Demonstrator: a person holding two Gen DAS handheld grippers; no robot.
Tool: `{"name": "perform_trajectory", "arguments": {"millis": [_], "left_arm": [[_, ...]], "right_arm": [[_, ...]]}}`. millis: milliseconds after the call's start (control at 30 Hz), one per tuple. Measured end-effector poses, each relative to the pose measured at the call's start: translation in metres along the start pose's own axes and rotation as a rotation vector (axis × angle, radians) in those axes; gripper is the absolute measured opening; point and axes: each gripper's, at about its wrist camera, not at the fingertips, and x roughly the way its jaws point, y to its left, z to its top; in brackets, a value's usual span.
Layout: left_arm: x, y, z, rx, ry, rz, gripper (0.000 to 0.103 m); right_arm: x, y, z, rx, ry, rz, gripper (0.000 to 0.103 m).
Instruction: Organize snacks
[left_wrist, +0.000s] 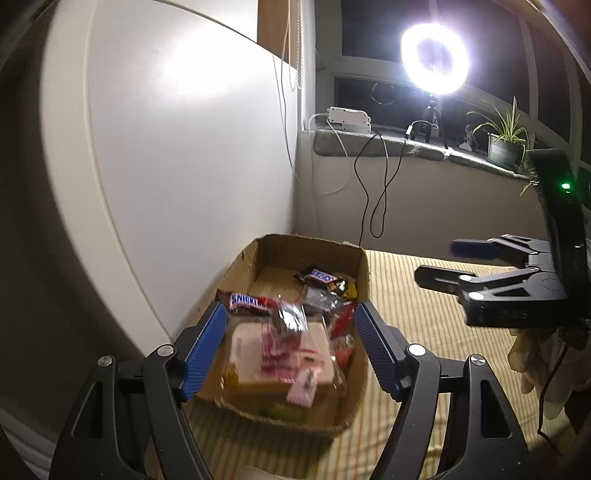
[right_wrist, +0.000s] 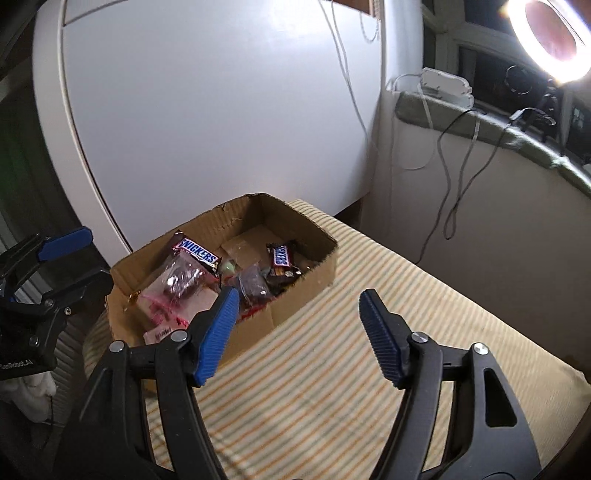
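Snacks are seen gathered in the cardboard box (left_wrist: 360, 266); fingers of the left gripper (left_wrist: 291, 350) and right gripper (right_wrist: 299, 332) are spread wide, empty. Withdrawal is best made clear of its rim.

striped cloth surface (right_wrist: 332, 369) with open cardboard box (right_wrist: 303, 295) on it

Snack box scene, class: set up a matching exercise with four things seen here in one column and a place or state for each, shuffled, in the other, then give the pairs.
1. cardboard box
2. Snickers bars
3. ring light
4. right gripper

A. lit, by the window
B. open, holding nothing
C. on the striped cloth
D. inside the box

Pairs: 1-C, 2-D, 3-A, 4-B
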Motion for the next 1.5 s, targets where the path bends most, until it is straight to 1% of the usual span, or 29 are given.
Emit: {"name": "perform_trajectory", "arguments": {"millis": [33,167,233,267,467,700,1500], "left_arm": [[-0.002,-0.001,-0.003,-0.002,-0.002,0.003,0.076],[-0.013,-0.001,-0.013,-0.023,-0.009,0.018,0.077],[-0.017,-0.002,-0.017,-0.029,-0.011,0.025,0.079],[-0.021,-0.003,-0.021,-0.030,-0.011,0.031,0.080],[-0.028,-0.003,-0.034,-0.060,-0.003,0.043,0.080],[-0.032,-0.004,-0.039,-0.064,-0.003,0.056,0.080],[-0.038,-0.006,-0.043,-0.066,-0.007,0.058,0.080]], "right_arm": [[-0.009,0.003,-0.005,-0.002,-0.026,-0.009,0.094],[-0.032,0.008,-0.018,0.005,-0.063,-0.018,0.097],[-0.043,0.010,-0.028,0.018,-0.077,-0.020,0.101],[-0.046,0.011,-0.031,0.020,-0.081,-0.024,0.101],[-0.057,0.021,-0.051,-0.011,-0.081,-0.077,0.101],[-0.062,0.021,-0.064,0.000,-0.068,-0.073,0.101],[-0.062,0.018,-0.073,0.018,-0.055,-0.086,0.101]]}}
